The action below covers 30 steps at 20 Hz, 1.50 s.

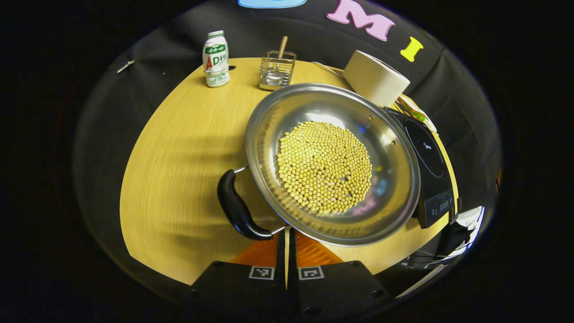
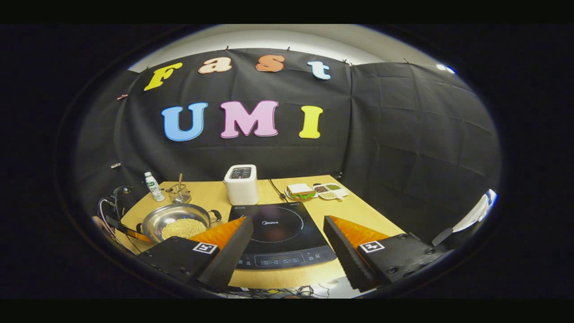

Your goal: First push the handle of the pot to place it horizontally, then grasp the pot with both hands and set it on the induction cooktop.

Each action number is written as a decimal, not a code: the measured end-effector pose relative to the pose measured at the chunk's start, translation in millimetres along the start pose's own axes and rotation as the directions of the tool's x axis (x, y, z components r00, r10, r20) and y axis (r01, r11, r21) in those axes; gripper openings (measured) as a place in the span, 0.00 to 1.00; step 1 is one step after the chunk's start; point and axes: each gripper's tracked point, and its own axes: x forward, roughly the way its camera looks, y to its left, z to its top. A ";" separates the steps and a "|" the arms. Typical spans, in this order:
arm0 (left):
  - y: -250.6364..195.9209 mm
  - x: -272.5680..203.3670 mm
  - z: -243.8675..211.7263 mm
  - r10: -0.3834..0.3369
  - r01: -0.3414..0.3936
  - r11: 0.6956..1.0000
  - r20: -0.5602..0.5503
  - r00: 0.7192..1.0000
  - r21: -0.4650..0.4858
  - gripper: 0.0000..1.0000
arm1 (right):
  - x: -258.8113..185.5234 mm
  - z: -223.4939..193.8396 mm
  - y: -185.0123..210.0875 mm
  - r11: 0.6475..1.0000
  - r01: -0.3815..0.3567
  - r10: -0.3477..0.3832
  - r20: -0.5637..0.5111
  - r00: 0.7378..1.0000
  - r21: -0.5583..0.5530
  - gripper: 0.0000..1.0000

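A steel pot (image 1: 269, 134) holding yellow beans (image 1: 323, 166) sits on the wooden table (image 1: 179, 148), just left of the black induction cooktop (image 1: 426, 152). Its black side handle (image 1: 235, 206) points toward me. My left gripper (image 1: 287, 235) is shut, its tips right at the near end of that handle, with nothing seen between the fingers. In the right gripper view the pot (image 2: 179, 222) lies at the left and the induction cooktop (image 2: 280, 231) straight ahead. My right gripper (image 2: 286, 218) hangs open above the cooktop's front, its fingers wide apart and holding nothing.
A white drink bottle (image 1: 215, 59) and a glass holder (image 1: 277, 69) with a wooden stick stand at the table's back. A white appliance (image 2: 241, 184) sits behind the cooktop, with a sandwich plate (image 2: 300, 191) and a snack tray (image 2: 329, 190) to its right. Cables (image 2: 112, 202) hang at the left edge.
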 end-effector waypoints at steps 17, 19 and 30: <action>36.8 14.9 40.5 0.048 -0.041 0.978 0.030 0.998 -0.204 0.05 | 3.5 -12.3 3.8 0.999 -0.015 0.013 -0.048 0.999 -0.043 0.98; 41.1 18.0 47.1 0.054 -0.047 0.978 0.032 0.998 -0.201 0.05 | 5.9 -12.2 6.1 0.999 -0.015 0.013 -0.051 0.999 -0.037 0.98; 62.2 29.0 70.3 0.088 -0.083 0.982 0.026 0.996 -0.171 0.05 | 30.1 -22.1 39.8 0.998 -0.068 0.067 -0.100 0.993 -0.003 0.98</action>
